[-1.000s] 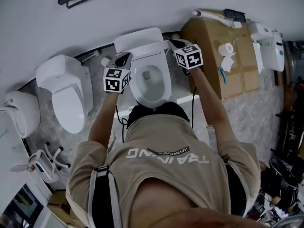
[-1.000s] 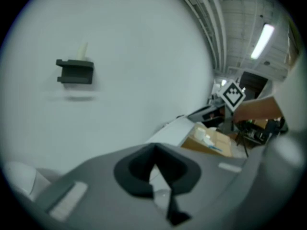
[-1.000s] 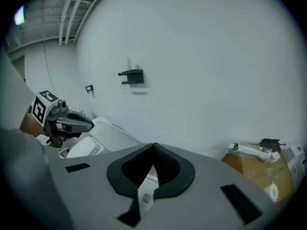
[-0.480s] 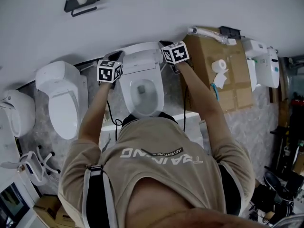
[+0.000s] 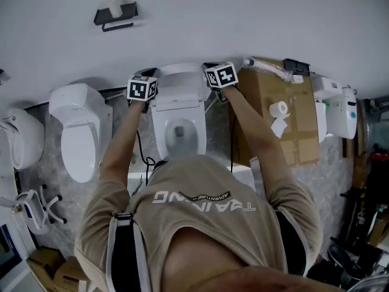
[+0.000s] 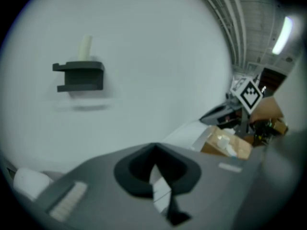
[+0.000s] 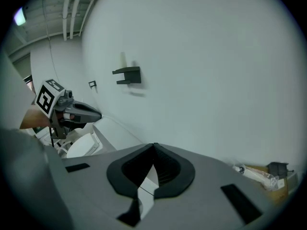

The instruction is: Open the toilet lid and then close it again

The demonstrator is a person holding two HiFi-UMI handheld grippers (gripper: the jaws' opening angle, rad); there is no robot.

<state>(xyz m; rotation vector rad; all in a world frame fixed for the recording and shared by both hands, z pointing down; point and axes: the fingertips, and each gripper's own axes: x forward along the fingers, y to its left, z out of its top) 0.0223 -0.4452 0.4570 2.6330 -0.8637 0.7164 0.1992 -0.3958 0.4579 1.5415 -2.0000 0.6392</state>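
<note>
Toilet lid is open. It stands upright at the back of the toilet bowl, right at the wall. Its long axis is near vertical, with the hinge end down, the free end up and the inner face toward the person.

The bowl is uncovered. Its long axis runs from the wall straight out toward the person, narrow end outward. The toilet sits at the far edge of the floor, where the floor meets the wall.

Left tool is at the lid's left edge and right tool at its right edge, both up near the top of the lid and pointing at the wall.

On both tools the tips are together. A white strip shows in the slot behind the tips of each. It can't be told whether that strip is pinched lid edge or just lid seen through the gap.

A second toilet stands beside it on the left with its lid down. A cardboard box stands just right of the bowl against the wall, with a paper roll on it. A black holder is mounted on the wall above.
</note>
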